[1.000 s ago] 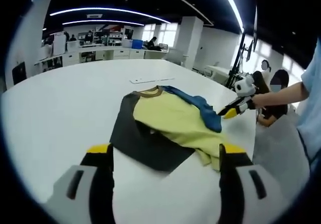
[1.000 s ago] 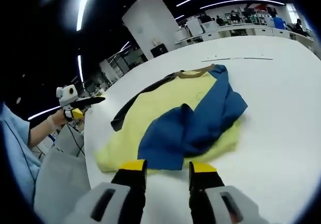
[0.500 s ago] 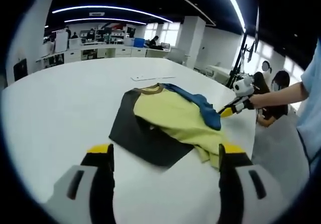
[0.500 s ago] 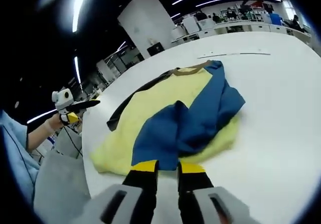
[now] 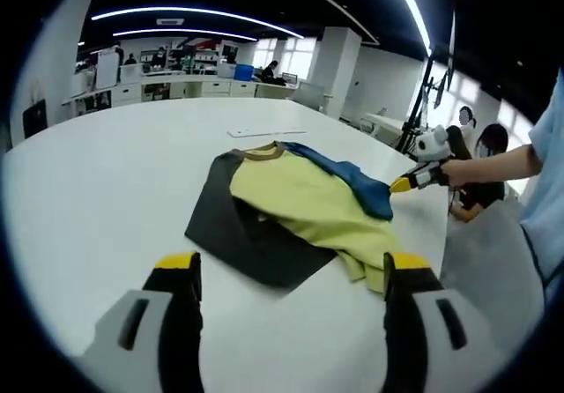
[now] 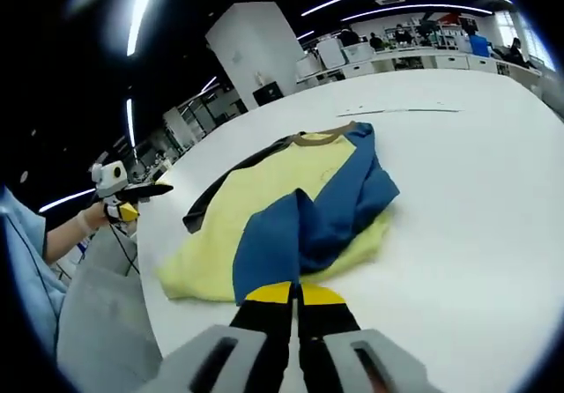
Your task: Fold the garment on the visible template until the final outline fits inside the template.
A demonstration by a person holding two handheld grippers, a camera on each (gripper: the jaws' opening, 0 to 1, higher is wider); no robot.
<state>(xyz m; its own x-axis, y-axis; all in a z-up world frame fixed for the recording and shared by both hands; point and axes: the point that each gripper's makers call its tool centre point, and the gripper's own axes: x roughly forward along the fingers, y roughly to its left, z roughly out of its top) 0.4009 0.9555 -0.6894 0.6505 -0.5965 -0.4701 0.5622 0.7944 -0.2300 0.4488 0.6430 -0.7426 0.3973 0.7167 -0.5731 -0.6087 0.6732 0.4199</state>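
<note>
A yellow garment (image 5: 304,199) with a brown collar and a blue sleeve (image 5: 357,181) lies rumpled on the white table (image 5: 106,181). A flat dark grey panel (image 5: 242,234) sticks out from under its near side; sleeve or template, I cannot tell. My left gripper (image 5: 286,265) is open just short of that panel, its right fingertip (image 5: 404,263) beside the yellow hem. In the right gripper view the blue sleeve (image 6: 304,226) is folded across the yellow body (image 6: 256,208). My right gripper (image 6: 295,292) is shut on the sleeve's near edge. It also shows in the left gripper view as the right gripper (image 5: 410,181).
A thin white strip (image 5: 264,133) lies on the table beyond the collar. The table's edge (image 5: 432,234) runs close behind the garment, and a seated person (image 5: 489,151) is past it. Office desks (image 5: 185,89) stand far back. The hand-held left gripper (image 6: 132,190) hovers off the table's edge.
The right gripper's jaws went from apart to shut on the blue sleeve's edge and moved in closer. The left gripper stayed open and barely shifted.
</note>
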